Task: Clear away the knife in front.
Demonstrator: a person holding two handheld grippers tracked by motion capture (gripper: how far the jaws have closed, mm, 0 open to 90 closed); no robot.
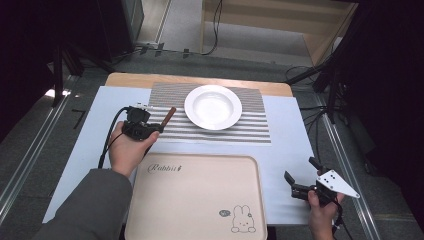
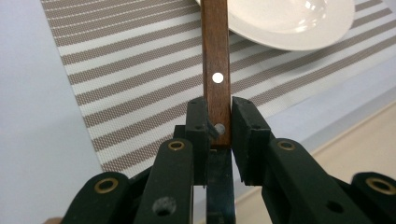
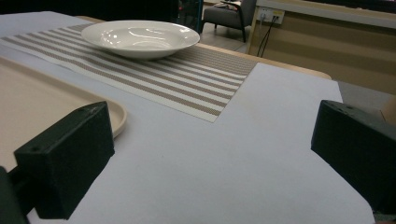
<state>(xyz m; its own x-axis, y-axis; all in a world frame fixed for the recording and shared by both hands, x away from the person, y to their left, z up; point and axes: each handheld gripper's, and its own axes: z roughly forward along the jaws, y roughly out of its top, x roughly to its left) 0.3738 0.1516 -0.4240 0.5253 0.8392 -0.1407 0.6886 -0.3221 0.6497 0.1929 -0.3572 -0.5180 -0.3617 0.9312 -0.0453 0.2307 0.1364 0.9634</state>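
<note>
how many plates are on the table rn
1. The white plate sits on the striped placemat at the far side of the table, beyond the beige tray. The wooden handle held in the left gripper points toward it.

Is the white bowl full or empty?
Empty. The white bowl shows only its bare, shiny inside in the high view, sitting on the striped mat.

Left gripper (image 1: 156, 129): black body, black cable trailing from it, brass-ringed pivot pins on its linkage arms, small screw holes in the square pads. Right gripper (image 1: 300, 172): black, topped by a grey three-cornered plate with dark dots. Left forearm: grey sleeve (image 1: 85, 207).
</note>
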